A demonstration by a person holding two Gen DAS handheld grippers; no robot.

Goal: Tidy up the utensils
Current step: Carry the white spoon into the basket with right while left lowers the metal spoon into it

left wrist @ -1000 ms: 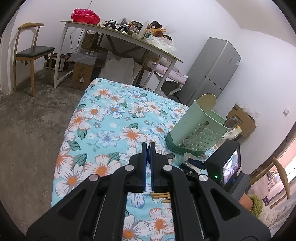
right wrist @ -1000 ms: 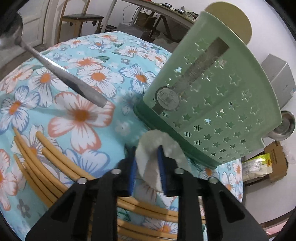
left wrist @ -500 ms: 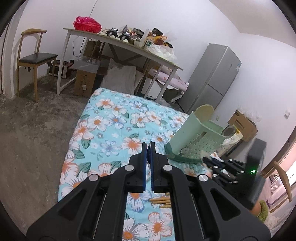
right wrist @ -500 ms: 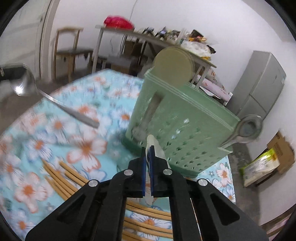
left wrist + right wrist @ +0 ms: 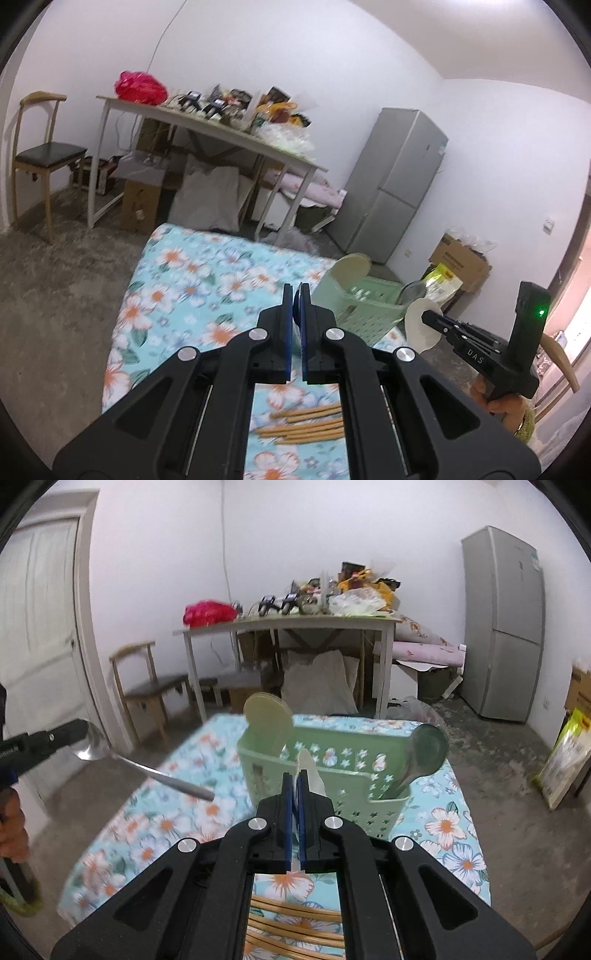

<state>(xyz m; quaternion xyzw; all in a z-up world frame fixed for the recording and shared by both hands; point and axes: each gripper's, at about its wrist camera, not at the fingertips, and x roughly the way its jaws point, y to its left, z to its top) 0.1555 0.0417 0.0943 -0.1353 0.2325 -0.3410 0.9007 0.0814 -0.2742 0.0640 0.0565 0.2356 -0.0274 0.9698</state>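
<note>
Right hand-held gripper (image 5: 294, 781) pinches what looks like a white spoon (image 5: 309, 771); next, lower it into the green caddy (image 5: 325, 771).

Turquoise floral cloth (image 5: 447, 823), pale green star-punched basket (image 5: 354, 771), tan chopsticks (image 5: 295, 917), black tongs (image 5: 294, 779).

My glossy metal spoon (image 5: 110, 755) gleams beside the matt green plastic basket (image 5: 354, 775), wooden chopsticks (image 5: 295, 919) lying on the floral cloth (image 5: 447, 827).

Your left wrist view looks down table's length; right wrist view sits closer. Both share green basket (image 5: 364, 308) (image 5: 332, 771).
</note>
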